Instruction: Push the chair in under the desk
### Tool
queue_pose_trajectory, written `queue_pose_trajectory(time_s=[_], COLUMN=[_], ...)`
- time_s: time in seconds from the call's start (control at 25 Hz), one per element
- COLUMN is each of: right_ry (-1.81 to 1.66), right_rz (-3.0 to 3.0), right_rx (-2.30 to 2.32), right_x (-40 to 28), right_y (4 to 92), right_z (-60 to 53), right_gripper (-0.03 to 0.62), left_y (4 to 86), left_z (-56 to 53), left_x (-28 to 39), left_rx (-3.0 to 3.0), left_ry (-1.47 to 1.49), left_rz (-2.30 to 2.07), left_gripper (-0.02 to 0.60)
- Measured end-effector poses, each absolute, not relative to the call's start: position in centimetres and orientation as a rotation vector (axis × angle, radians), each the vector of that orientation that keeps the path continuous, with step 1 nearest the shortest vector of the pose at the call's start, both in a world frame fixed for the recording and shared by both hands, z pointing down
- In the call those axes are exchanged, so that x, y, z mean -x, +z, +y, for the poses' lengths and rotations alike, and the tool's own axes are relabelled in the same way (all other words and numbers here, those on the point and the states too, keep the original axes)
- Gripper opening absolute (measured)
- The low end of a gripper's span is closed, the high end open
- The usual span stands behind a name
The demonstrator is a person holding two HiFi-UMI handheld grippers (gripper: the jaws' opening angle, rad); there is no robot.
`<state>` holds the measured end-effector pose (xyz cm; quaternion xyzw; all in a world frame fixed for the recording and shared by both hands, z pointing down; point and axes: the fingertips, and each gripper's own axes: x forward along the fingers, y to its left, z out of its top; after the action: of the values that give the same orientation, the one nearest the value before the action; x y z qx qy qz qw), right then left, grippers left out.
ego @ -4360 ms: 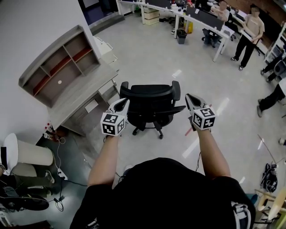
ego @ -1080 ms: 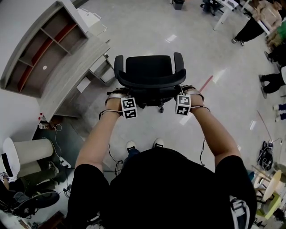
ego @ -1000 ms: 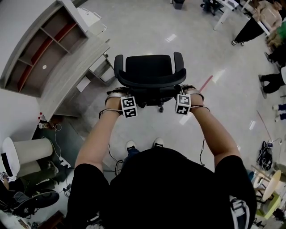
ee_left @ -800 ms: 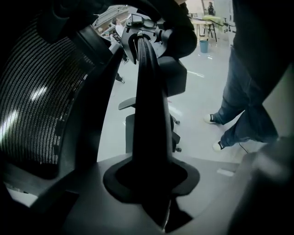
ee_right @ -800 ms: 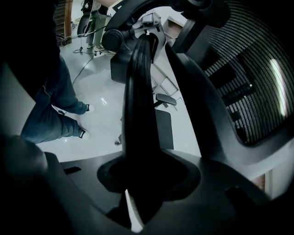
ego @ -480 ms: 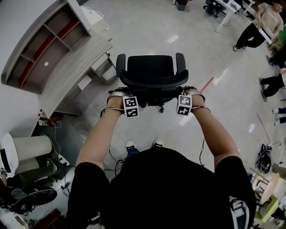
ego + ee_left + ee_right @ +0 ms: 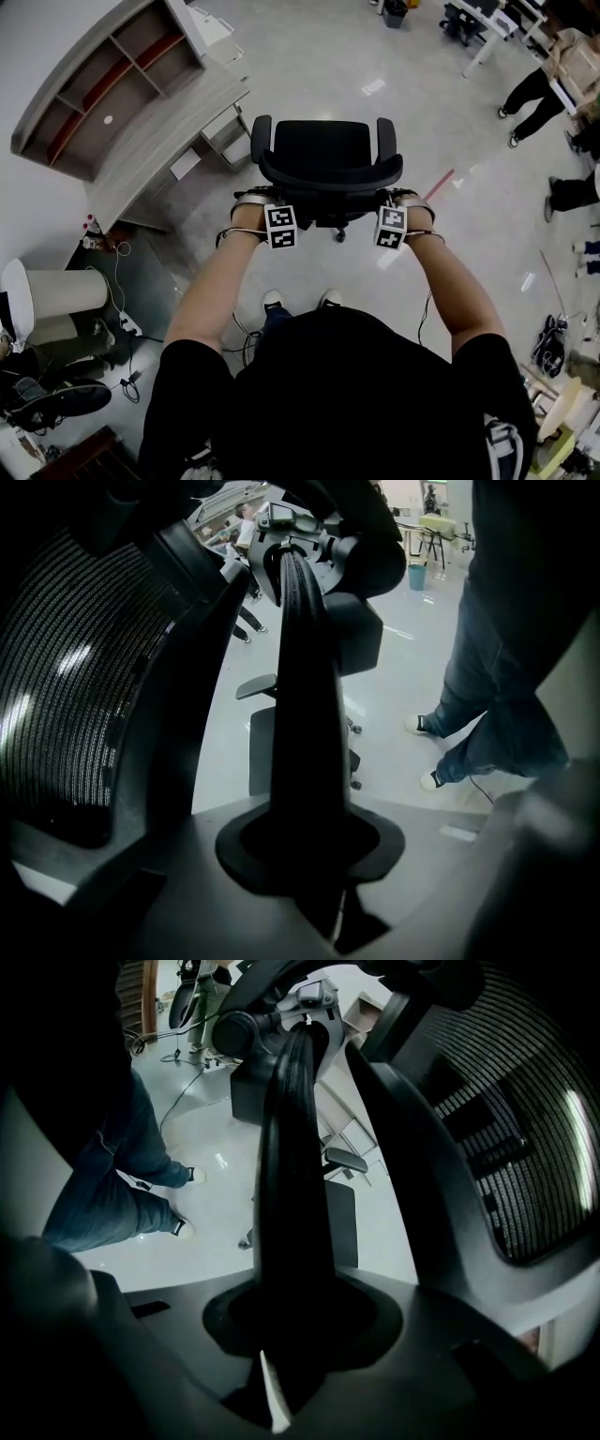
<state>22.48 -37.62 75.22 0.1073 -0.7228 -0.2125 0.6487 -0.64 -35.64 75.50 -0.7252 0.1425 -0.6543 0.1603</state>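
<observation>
I've got the left gripper (image 7: 255, 199) and right gripper (image 7: 399, 199), jaws just closed in, each pinching one end of the top rim of the backrest of the black chair (image 7: 326, 150), which stands on open floor (image 7: 309, 56) near the grey desk (image 7: 159, 141), not under it.

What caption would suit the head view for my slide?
Left gripper and right gripper, jaws having just been closing, clamp the backrest of the black chair; grey desk at upper left.

The left gripper (image 7: 261, 198) and right gripper (image 7: 398, 198) (hovering clear seconds ago) have just closed their jaws on the black mesh office chair's (image 7: 328, 150) back rim.
</observation>
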Motion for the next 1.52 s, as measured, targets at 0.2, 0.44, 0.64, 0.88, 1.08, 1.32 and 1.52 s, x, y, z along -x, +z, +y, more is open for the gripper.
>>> queue_pose_trajectory(time_s=[0.2,0.44,0.64,0.88,1.08,1.32,1.52], right_ry=[-0.493,-0.521,-0.550,-0.601,-0.646,-0.707,-0.758], right_rz=[-1.649,-1.660,-1.668,-1.681,-1.690,-1.700,-1.705], right_rx=[-0.225,-0.193,-0.143,-0.076,-0.023,0.042,0.089], right_x=[-21.6,-20.0,-18.2,-15.3,-12.3,-8.5,-5.0], right_y=[75.3,75.5,75.3,75.2,75.2,75.1,75.1], right_z=[-35.9,-34.4,-33.4,-31.9,-30.4,-28.6,-27.2], right_gripper=[0.098,0.103,0.106,0.106,0.106,0.107,0.106], left_y=[75.6,75.7,75.6,75.4,75.5,75.3,75.4], left_z=[-33.4,-30.8,-28.4,-25.3,-22.4,-19.0,-16.3], left_x=[1.5,2.9,4.6,6.9,9.5,12.6,15.5], left_rx=[2.080,2.087,2.094,2.105,2.109,2.116,2.123], left_ry=[-1.890,-1.913,-1.942,-1.978,-2.012,-2.053,-2.086], left_rz=[0.433,0.486,0.547,0.632,0.701,0.795,0.866], left_gripper=[0.075,0.075,0.075,0.074,0.074,0.075,0.075])
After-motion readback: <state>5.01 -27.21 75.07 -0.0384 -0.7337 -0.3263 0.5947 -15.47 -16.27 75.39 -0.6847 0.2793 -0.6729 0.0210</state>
